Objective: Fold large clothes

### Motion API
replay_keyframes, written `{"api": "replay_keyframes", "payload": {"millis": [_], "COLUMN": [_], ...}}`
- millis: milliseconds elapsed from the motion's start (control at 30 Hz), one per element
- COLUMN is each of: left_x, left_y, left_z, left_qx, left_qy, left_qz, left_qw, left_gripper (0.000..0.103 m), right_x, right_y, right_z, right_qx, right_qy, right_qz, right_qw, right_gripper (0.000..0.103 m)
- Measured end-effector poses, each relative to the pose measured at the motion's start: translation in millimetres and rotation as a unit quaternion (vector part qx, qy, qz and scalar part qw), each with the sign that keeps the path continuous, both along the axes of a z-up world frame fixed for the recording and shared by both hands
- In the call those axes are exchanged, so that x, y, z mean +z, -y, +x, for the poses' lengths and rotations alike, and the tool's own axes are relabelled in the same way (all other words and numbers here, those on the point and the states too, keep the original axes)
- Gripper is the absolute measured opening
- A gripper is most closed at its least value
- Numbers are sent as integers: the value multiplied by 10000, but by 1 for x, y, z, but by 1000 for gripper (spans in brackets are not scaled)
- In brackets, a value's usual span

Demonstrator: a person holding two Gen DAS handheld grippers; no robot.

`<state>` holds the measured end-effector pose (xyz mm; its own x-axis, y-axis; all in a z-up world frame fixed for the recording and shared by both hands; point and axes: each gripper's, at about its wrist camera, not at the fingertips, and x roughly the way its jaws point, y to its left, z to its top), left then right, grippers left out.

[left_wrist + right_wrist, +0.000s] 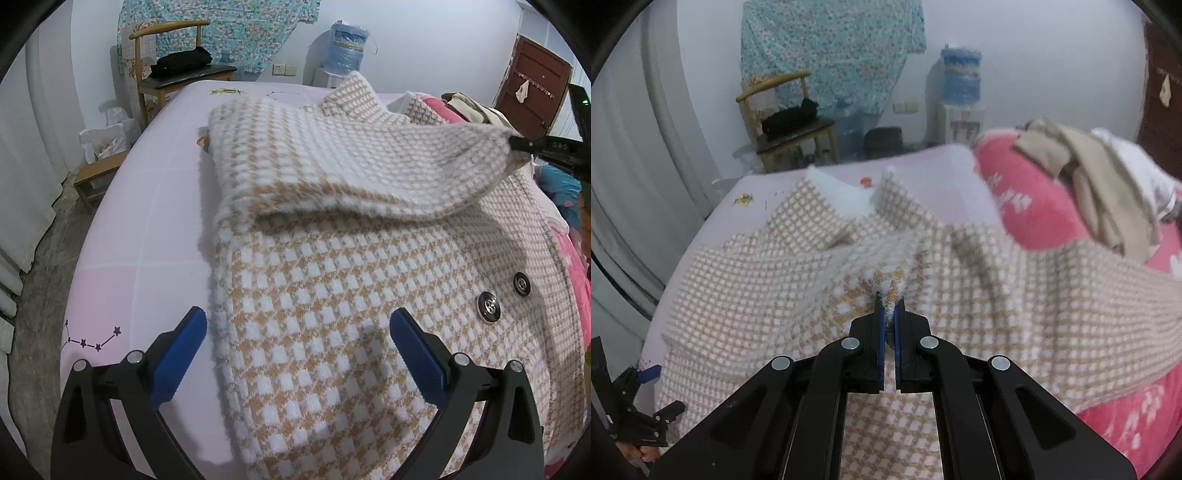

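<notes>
A large tan-and-white houndstooth coat (332, 288) lies on the pink bed sheet (147, 206); two dark buttons (488, 306) show on its front. My left gripper (297, 332) is open and empty, low over the coat's near left edge. My right gripper (889, 308) is shut on the end of the coat's sleeve (892, 286) and holds it lifted above the coat body; in the left wrist view the sleeve (369, 158) stretches across to the right gripper (524, 143). The left gripper also shows at the lower left of the right wrist view (646, 373).
A pink blanket (1045, 206) with beige clothes (1089, 173) on it lies along the bed's right side. A wooden chair (177, 70) with a black item, a water dispenser (345, 48), a stool (98, 173) and curtains stand beyond the bed.
</notes>
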<state>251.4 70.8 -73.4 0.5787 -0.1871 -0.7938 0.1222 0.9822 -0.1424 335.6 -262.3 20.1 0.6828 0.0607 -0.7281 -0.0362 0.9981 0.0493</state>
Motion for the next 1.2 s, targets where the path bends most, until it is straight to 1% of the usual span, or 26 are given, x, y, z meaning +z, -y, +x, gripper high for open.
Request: {"api": "replay_keyframes", "payload": {"millis": [100, 167, 233, 300, 367, 400, 433, 467, 533, 567, 600, 667, 700, 733, 767, 800, 900, 933, 1000, 1100, 1133, 1200], "left_x": [0, 0, 1, 1, 0, 0, 1, 1, 1, 1, 0, 0, 0, 0, 0, 0, 0, 1, 2, 3, 4, 10], "left_y": [0, 0, -1, 0, -1, -1, -1, -1, 0, 0, 0, 0, 0, 0, 0, -1, 0, 0, 0, -3, -5, -15], "left_z": [0, 1, 1, 1, 0, 0, 1, 1, 1, 1, 1, 1, 1, 1, 1, 1, 0, 1, 1, 0, 0, -2], "left_qx": [-4, -6, -9, -3, -7, -8, -8, -7, -3, -3, -4, -9, -8, -24, -26, -27, -34, -37, -38, -51, -61, -59], "left_qy": [1, 6, 6, 2, 13, 17, 16, 10, 9, 11, 13, 14, 18, 30, 33, 36, 43, 43, 52, 69, 60, 29], "left_qz": [-10, -17, -24, -14, -9, -6, -7, -12, -13, -15, -15, -8, 4, 9, 20, 22, 15, 15, 13, -73, -152, -478], "left_qw": [10000, 10000, 10000, 10000, 10000, 10000, 10000, 10000, 10000, 10000, 10000, 10000, 10000, 10000, 10000, 10000, 10000, 10000, 10000, 9999, 9998, 9988], "left_gripper": [98, 98, 98, 98, 98, 98, 98, 98, 98, 98, 98, 98, 98, 98, 98, 98, 98, 98, 98, 98, 98, 98], "right_x": [1, -12, -31, -43, -59, -64, -67, -66, -58, -54, -53, -58, -62, -69, -74, -74, -58, -55, -55, -73, -78, -74], "right_y": [5, 11, 20, 24, 31, 33, 36, 40, 46, 47, 48, 48, 46, 43, 41, 38, 20, 18, 16, 19, 21, 20], "right_z": [-2, 1, 7, 11, 18, 21, 24, 24, 25, 26, 27, 34, 37, 40, 42, 41, 28, 24, 20, 24, 25, 23], "right_qx": [-68, -154, -241, -248, -250, -230, -229, -228, -178, -157, -138, -158, -169, -185, -173, -161, -128, -148, -216, -332, -382, -430], "right_qy": [32, -135, -373, -590, -971, -1118, -1265, -1294, -1228, -1185, -1182, -1309, -1372, -1461, -1519, -1488, -1045, -973, -918, -1095, -1096, -984], "right_qz": [-87, -205, -264, -227, -111, -61, 37, 169, 471, 562, 614, 613, 540, 368, 252, 192, -379, -442, -487, -519, -511, -457], "right_qw": [9999, 9996, 9987, 9977, 9949, 9934, 9917, 9912, 9912, 9912, 9910, 9894, 9889, 9884, 9879, 9885, 9937, 9942, 9943, 9921, 9919, 9932], "right_gripper": [2, 2, 2, 2, 3, 10, 15, 20, 48, 51, 51, 51, 46, 17, 11, 10, 8, 8, 8, 8, 8, 9]}}
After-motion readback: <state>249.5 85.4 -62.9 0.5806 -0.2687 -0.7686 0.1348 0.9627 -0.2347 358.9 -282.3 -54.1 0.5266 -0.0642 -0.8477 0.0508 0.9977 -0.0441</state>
